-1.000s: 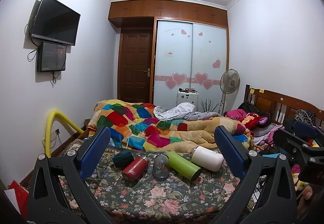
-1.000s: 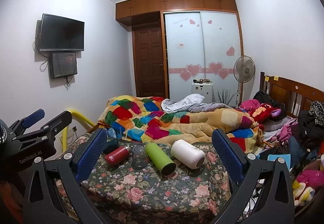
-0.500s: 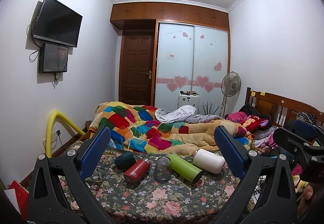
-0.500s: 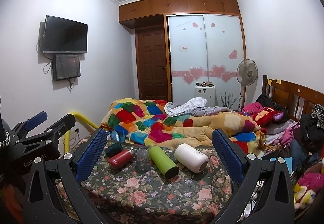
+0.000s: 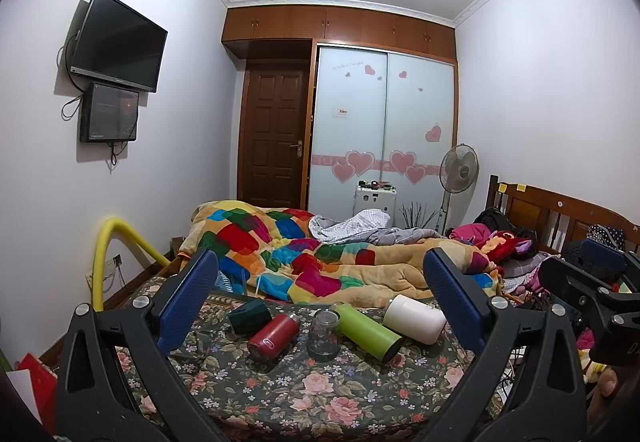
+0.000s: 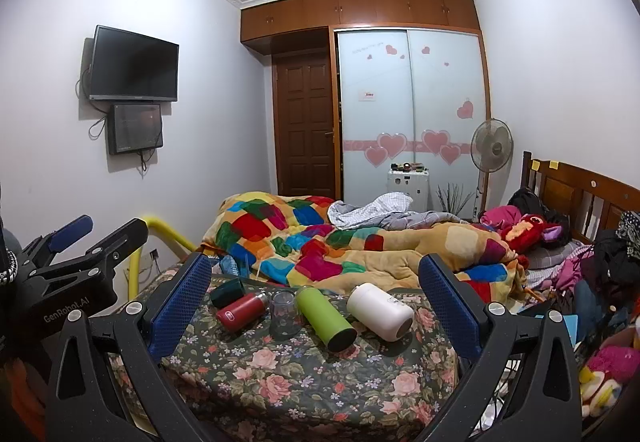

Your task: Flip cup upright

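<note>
Several cups lie in a row on a floral-covered table (image 5: 304, 394) (image 6: 304, 374). A dark green cup (image 5: 250, 316) (image 6: 227, 292), a red bottle (image 5: 274, 334) (image 6: 241, 311), a green bottle (image 5: 368, 330) (image 6: 325, 318) and a white cup (image 5: 414, 318) (image 6: 380, 311) lie on their sides. A clear glass (image 5: 324, 334) (image 6: 285, 316) stands mouth down between them. My left gripper (image 5: 320, 306) is open and empty, short of the cups. My right gripper (image 6: 316, 306) is open and empty too, also short of them.
A bed with a patchwork quilt (image 5: 320, 262) lies right behind the table. A yellow padded rail (image 5: 116, 254) stands at the left. Clothes and toys (image 6: 600, 282) pile up at the right by the wooden headboard. A fan (image 6: 490, 150) and wardrobe stand at the back.
Both grippers have tilted slightly upward, so the cups sit lower in both views. The cups have not moved. Both grippers stay open.
</note>
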